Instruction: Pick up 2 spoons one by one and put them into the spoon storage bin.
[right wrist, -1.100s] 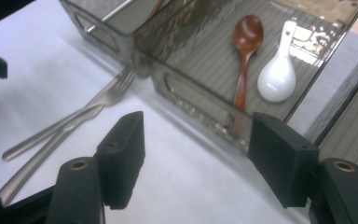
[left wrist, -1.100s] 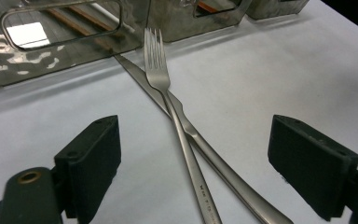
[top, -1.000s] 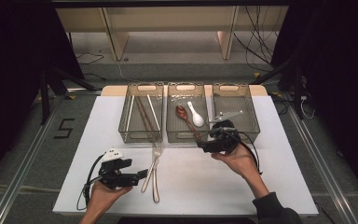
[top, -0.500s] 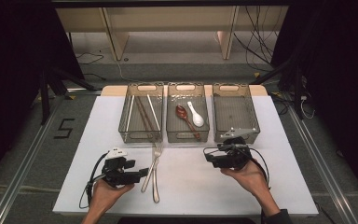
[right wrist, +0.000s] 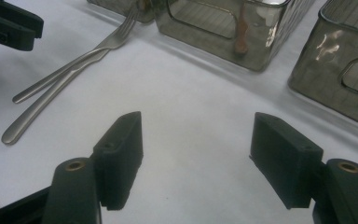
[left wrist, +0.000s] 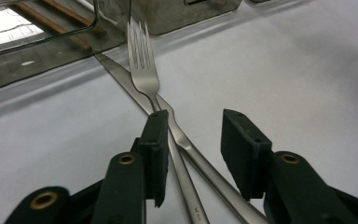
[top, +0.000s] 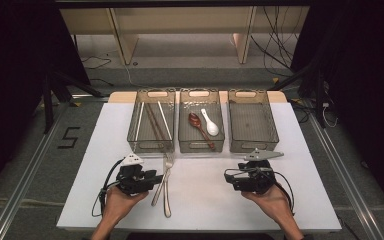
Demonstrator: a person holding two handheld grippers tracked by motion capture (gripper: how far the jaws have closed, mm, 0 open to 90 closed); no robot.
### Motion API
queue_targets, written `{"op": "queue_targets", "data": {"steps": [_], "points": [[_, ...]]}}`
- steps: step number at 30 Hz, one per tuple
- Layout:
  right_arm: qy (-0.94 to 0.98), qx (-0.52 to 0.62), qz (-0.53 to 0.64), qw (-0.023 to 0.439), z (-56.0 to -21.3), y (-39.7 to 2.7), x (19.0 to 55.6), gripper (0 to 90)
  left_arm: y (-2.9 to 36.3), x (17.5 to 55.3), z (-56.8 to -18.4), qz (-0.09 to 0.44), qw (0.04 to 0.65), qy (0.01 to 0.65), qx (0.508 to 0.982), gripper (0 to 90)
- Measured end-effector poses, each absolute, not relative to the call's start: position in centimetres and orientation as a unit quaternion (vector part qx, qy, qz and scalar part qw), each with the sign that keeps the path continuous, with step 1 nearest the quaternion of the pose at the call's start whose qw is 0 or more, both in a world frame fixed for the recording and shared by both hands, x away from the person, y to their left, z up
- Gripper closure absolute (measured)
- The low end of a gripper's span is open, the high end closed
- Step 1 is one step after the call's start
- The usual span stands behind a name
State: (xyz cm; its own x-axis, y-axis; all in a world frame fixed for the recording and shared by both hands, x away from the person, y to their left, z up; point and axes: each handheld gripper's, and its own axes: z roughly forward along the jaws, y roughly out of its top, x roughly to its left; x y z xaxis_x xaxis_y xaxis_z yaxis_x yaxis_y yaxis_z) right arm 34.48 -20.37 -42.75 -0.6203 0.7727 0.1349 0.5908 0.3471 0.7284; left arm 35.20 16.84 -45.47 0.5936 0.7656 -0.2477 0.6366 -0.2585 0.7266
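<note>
Near the front left of the white table [top: 300,150], the left gripper [left wrist: 193,149] had just been closing around two crossed forks [left wrist: 168,126], pads not yet clamped. Next move, likely: pinch one handle cleanly and carry it to the empty right tray [top: 272,127]; the right gripper [right wrist: 196,158] hung apart, empty.

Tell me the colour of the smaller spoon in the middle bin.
White spoon, clearest in the high view.

Bright overhead light whitens the table [top: 200,200] against dark surroundings, with soft shadows and blurred near jaws.
</note>
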Motion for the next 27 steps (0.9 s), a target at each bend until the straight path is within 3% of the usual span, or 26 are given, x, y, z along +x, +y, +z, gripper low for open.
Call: {"op": "queue_targets", "data": {"steps": [15,27], "points": [[0.803,0.426,0.401,0.112,-43.7,-21.8,32.8,30.9,15.6,36.5,-45.6,0.084,0.406,0.428,0.803,83.6],[0.796,0.432,0.408,0.115,-44.0,-22.4,31.9,29.8,14.6,37.2,-45.9,0.086,0.396,0.415,0.814,88.9]]}}
